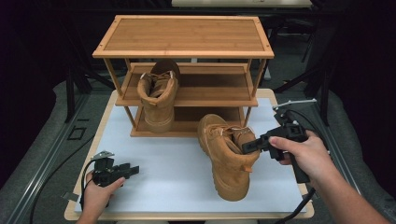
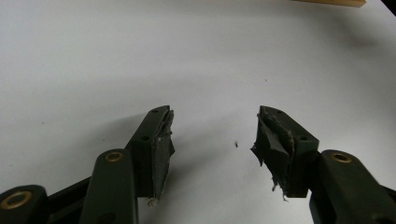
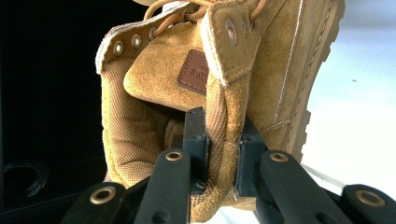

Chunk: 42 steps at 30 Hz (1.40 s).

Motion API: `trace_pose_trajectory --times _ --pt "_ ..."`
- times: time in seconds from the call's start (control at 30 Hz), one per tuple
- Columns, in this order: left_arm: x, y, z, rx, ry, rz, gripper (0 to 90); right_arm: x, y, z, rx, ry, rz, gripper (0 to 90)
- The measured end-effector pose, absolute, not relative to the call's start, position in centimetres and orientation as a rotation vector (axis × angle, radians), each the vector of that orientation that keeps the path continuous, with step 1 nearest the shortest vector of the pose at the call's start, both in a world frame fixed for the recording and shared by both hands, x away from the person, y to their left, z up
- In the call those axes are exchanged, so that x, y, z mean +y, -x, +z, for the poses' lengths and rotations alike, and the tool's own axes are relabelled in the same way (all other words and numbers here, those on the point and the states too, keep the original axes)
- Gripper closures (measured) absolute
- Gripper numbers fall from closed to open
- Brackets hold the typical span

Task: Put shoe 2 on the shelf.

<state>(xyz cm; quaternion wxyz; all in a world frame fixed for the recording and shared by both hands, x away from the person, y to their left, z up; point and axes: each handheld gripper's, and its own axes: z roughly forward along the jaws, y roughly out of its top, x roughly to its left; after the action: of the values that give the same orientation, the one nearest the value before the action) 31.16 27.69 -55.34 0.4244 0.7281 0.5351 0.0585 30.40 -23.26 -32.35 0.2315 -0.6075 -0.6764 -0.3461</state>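
A tan suede boot (image 1: 224, 156) hangs tilted above the white table top (image 1: 173, 163), gripped at its ankle collar by my right gripper (image 1: 250, 147). In the right gripper view my right gripper (image 3: 223, 149) has one jaw inside the boot (image 3: 187, 93) and the other outside, pinching the collar wall. A second tan boot (image 1: 159, 95) stands upright in a wooden shoe rack (image 1: 184, 39), its sole on the bottom shelf. My left gripper (image 1: 130, 171) rests near the table's front left, open; in the left gripper view my left gripper (image 2: 215, 135) has only bare white surface between its fingers.
The three-tier wooden rack stands at the back of the table, with its top shelf and the right part of its middle shelf (image 1: 219, 86) bare. A metal frame rail (image 1: 46, 154) runs along the left of the table. Dark floor surrounds it.
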Motion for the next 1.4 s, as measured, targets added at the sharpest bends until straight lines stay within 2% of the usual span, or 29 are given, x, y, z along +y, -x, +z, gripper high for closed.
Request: trace_pose_trajectory --times 0.57,0.9,1.4 --pt "27.8 -31.2 -55.5 1.349 -1.818 0.141 45.4 -23.3 -31.1 -26.6 -1.888 1.660 -1.050 78.7" --pt "27.8 -31.3 -55.5 1.349 -1.820 0.140 45.4 -23.3 -30.9 -24.5 -1.909 1.664 -1.096 78.7" --pt "27.8 -31.3 -55.5 1.347 -1.820 0.137 45.4 -22.7 -35.1 -26.0 -1.857 1.745 -1.194 78.6"
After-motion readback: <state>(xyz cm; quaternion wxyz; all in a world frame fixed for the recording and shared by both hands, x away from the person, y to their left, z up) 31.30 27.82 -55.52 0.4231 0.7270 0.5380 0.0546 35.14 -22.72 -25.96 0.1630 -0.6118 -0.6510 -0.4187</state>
